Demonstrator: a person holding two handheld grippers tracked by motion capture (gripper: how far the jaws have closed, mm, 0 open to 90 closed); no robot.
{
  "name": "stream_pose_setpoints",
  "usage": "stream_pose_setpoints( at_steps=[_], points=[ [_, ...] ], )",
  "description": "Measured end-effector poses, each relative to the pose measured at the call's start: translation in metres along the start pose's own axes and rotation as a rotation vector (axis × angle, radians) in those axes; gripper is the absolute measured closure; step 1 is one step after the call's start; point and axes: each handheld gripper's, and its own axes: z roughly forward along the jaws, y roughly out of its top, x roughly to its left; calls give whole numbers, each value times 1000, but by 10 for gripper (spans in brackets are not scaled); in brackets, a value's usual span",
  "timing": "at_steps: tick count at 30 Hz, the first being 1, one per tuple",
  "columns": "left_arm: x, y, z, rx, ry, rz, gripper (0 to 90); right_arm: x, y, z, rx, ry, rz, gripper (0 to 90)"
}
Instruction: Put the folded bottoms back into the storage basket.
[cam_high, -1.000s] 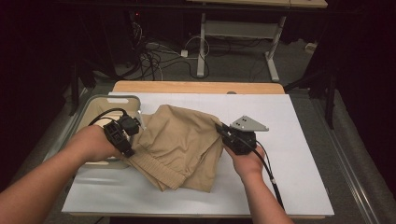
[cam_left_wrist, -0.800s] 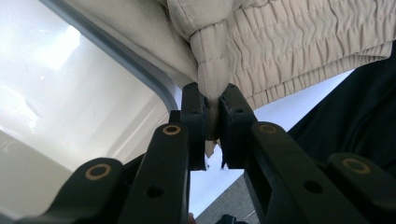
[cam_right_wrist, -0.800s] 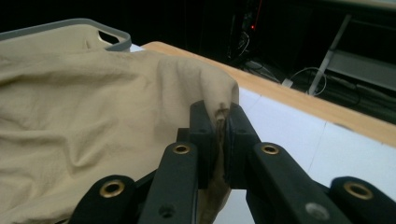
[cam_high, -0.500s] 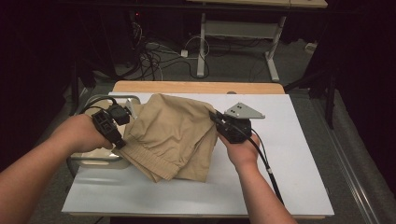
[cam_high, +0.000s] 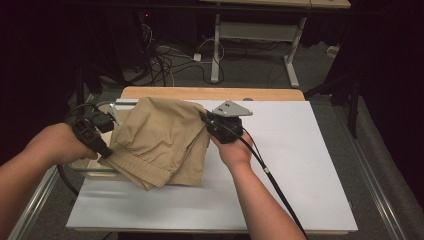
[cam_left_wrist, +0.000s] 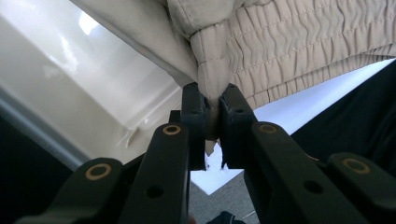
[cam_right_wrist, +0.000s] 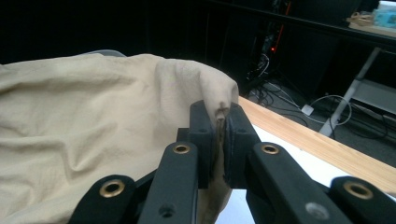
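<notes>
Tan garment (cam_high: 159, 145) between both tools

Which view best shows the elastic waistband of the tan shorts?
The left gripper view: the gathered elastic waistband fills the top, pinched by the left gripper. The high view shows the waistband small, along the near edge of the tan shorts. The right gripper view shows plain fabric.

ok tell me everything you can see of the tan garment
The tan garment looks like soft woven cotton, with a gathered elastic band and stitched rows. It is crumpled and partly folded, held up between both claws: the left claw pinches the band, the right claw an edge. Its lower part lies on the white table.
</notes>
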Motion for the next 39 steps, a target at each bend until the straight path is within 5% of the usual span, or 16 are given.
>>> stream_pose_setpoints(
  at_steps=[21,39],
  points=[
    [68,-58,8,-44,17,-152,804,31,32,92,5,83,-34,858],
    [99,-83,20,-25,51,-227,804,54,43,162,33,137,-58,857]
  ],
)
